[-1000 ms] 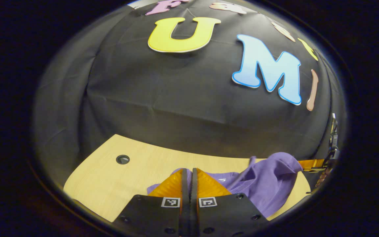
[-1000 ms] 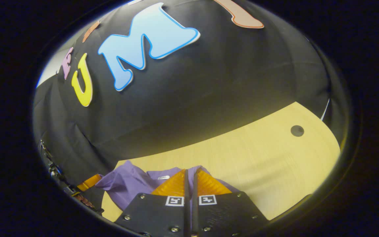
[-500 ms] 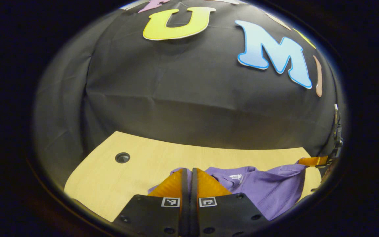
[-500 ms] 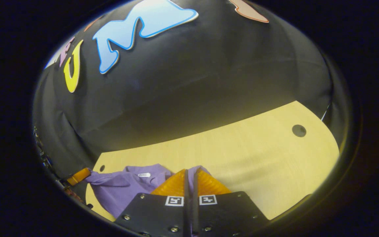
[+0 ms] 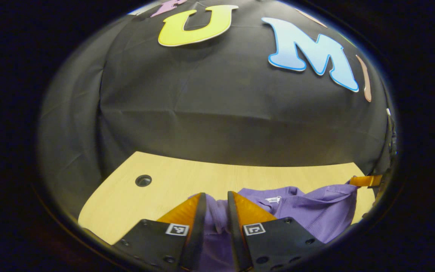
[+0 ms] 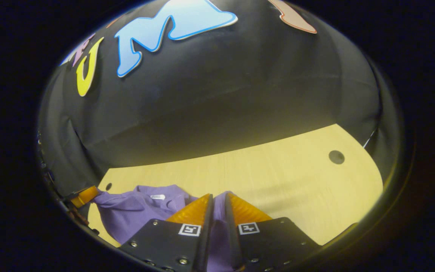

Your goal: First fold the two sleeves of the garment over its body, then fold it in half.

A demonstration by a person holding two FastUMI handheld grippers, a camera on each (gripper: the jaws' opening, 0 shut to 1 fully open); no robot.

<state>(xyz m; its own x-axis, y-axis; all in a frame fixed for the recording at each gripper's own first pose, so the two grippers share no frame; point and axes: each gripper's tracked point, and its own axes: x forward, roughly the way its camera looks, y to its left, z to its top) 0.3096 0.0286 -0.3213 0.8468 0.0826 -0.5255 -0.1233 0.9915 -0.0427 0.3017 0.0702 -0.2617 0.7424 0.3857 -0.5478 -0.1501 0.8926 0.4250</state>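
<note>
Purple garment (image 5: 300,215) lies bunched on wooden table (image 5: 134,204), near front edge, between two grippers. Left gripper (image 5: 216,206) fingers parted, fabric in gap, not pinched. Right gripper (image 6: 217,207) fingers also slightly apart, cloth between them; grip looks released. Likely letting go after laying fold down. Whether sleeves are folded: cannot tell.

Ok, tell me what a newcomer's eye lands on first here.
The purple garment lies rumpled on the pale wooden table, and cloth sits between the parted fingers of the left gripper. In the right gripper view, the right gripper also has purple cloth in its gap.
</note>
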